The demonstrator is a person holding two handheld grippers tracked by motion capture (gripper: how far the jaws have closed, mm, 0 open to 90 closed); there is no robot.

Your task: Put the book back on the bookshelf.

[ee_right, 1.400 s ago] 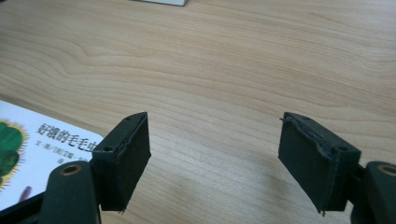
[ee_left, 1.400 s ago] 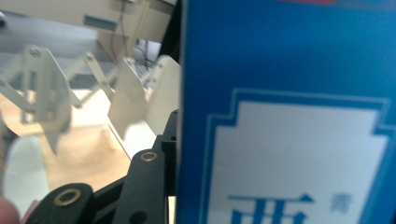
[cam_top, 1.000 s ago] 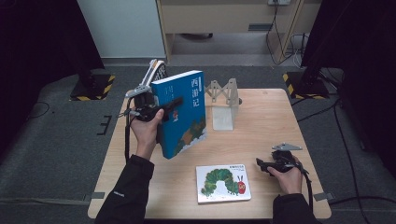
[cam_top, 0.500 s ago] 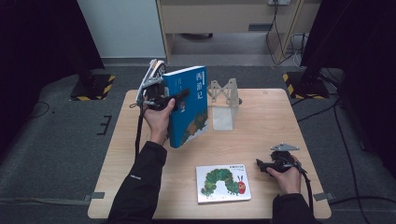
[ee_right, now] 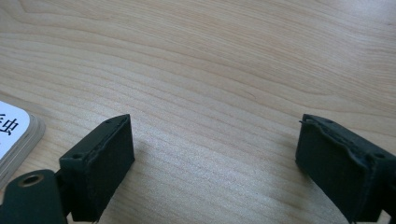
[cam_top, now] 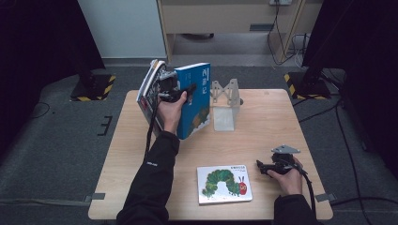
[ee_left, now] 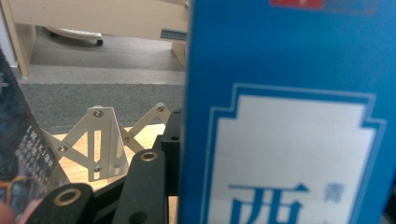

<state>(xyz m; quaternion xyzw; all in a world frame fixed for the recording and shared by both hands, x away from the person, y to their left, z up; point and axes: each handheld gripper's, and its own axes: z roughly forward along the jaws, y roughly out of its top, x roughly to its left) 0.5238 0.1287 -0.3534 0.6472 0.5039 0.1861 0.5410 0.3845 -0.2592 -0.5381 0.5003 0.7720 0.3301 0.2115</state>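
Note:
My left gripper is lifted over the table's back left and is shut on a thick blue book with a white title label, held upright and tilted. One black finger shows against the book's cover. A second book with a dark cover and white page edges stands at the gripper's other side; how it is held I cannot tell. My right gripper rests low at the front right. Its jaws have just been opening and stand open over bare wood, with nothing between them.
A folding metal book stand stands just right of the blue book, and shows close ahead. A flat caterpillar picture book lies at the front, left of my right gripper, its corner near the jaw. The wooden table has dark floor around it.
My left hand has carried the books to the right and farther back, closer to the metal stand. The right hand has stayed in place.

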